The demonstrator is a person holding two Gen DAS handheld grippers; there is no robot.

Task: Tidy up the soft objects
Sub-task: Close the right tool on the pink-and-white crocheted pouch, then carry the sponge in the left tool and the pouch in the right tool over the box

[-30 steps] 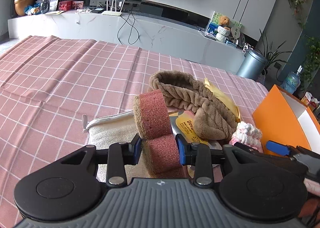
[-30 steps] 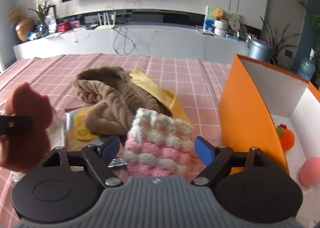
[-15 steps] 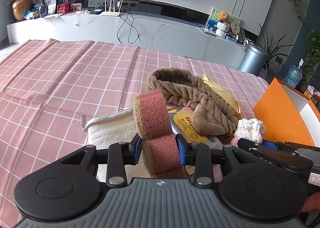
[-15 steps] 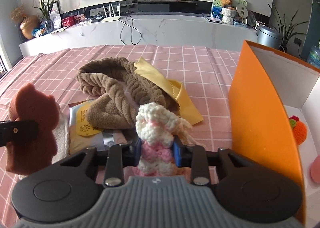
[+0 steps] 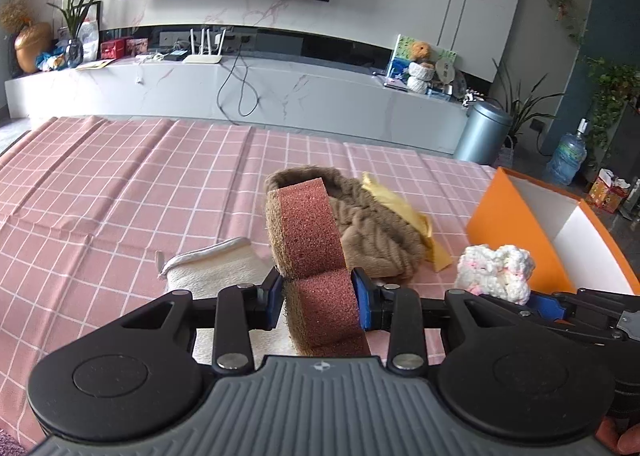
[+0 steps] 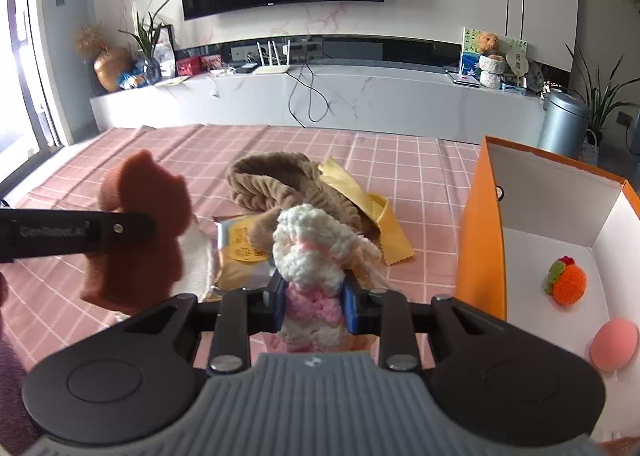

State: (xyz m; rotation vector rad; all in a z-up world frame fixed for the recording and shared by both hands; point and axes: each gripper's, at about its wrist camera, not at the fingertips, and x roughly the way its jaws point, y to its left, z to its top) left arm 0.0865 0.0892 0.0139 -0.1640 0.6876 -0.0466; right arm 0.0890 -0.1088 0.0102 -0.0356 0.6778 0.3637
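From the left wrist camera, the left gripper (image 5: pixel 318 302) is pinching a reddish-brown, bear-shaped foam sponge (image 5: pixel 310 240) between its blue pads, which are biting into the sponge's narrow waist, probably so the soft body cannot slip. The sponge is being carried upright above a cream towelling cloth (image 5: pixel 216 270) lying on the pink checked tablecloth (image 5: pixel 120 196). Behind it, a brown plush knitted headband (image 5: pixel 372 232) is resting on a yellow cleaning cloth (image 5: pixel 404 212). At the lower right, the right gripper is reaching in sideways with a white-and-pink crocheted piece (image 5: pixel 498 268), beside the open orange cardboard box with a white inside (image 5: pixel 516 216).

From the right wrist camera, the right gripper (image 6: pixel 314 306) is squeezing the crocheted piece (image 6: pixel 316 248); its jaws have just been closing and are now pressing into the yarn at its pink lower part, clear of the tablecloth. To the left, the sponge (image 6: pixel 144 228) is hanging in the other gripper's dark finger. Below lie the headband (image 6: pixel 288 184), the yellow cloth (image 6: pixel 372 212) and a flat packet with a yellow label (image 6: pixel 240 244). The box (image 6: pixel 480 240) is standing open just to the right, already holding an orange crocheted fruit with a green and red top (image 6: pixel 568 282) and a pink egg-shaped sponge (image 6: pixel 614 344). Both held items are likely heading there.
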